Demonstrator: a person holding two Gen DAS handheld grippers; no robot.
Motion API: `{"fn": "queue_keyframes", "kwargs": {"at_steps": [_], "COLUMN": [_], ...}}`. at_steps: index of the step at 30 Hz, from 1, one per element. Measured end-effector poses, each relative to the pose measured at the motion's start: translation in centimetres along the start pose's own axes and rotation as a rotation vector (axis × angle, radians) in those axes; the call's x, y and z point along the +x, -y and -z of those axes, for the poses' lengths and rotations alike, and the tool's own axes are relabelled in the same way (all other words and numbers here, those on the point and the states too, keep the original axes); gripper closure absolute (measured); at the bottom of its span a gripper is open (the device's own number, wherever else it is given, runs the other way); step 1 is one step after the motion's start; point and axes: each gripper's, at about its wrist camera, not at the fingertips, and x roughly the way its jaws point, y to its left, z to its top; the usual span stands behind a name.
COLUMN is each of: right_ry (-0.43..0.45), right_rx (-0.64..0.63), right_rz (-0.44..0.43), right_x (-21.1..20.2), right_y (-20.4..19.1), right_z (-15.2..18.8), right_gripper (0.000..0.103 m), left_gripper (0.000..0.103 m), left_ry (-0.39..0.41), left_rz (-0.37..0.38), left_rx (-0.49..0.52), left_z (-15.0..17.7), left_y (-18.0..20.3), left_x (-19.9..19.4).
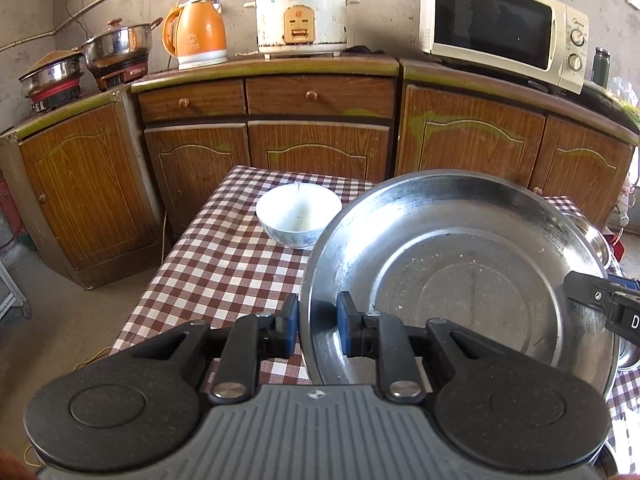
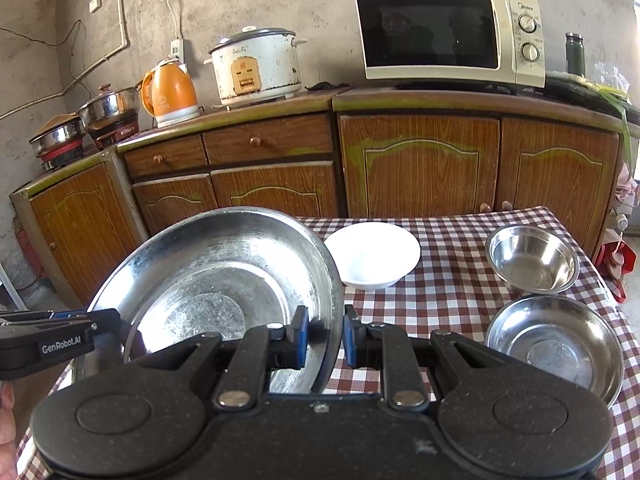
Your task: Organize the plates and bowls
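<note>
A large steel plate (image 1: 460, 264) hangs tilted above the checked table (image 1: 208, 272), held at two sides. My left gripper (image 1: 318, 326) is shut on its left rim. On the opposite rim my right gripper (image 2: 326, 338) is shut too, its finger showing in the left wrist view as the right gripper (image 1: 600, 300). The same steel plate (image 2: 216, 280) fills the left of the right wrist view, where the left gripper (image 2: 60, 334) enters from the left. A white bowl (image 1: 298, 220) stands on the table behind the plate; it is the white bowl (image 2: 374, 254) in the right wrist view.
A small steel bowl (image 2: 532, 258) and a shallow steel dish (image 2: 560, 340) sit on the table's right side. Wooden cabinets (image 1: 320, 144) stand behind, bearing a microwave (image 1: 504, 26), rice cooker (image 1: 302, 16), orange kettle (image 1: 198, 36) and pots (image 1: 116, 46).
</note>
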Motion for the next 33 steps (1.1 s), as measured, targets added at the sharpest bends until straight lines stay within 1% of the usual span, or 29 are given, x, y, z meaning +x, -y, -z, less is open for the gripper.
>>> {"fn": "queue_keyframes", "kwargs": {"at_steps": [16,33], "right_ry": [0.043,0.070], "right_rx": [-0.008,0.008], "right_rz": [0.009,0.019], "right_x": [-3.1,-6.1], "right_y": [0.1,1.2], "right_z": [-0.1,0.4], "right_gripper": [0.080,0.081], "left_gripper": [0.082,0.082], "left_ry": [0.032,0.048], "left_rz": [0.018,0.046], "left_rx": [0.001,0.003], "left_z": [0.4,1.2], "left_y": [0.3,1.0], "left_x": [-2.4,-4.2]}}
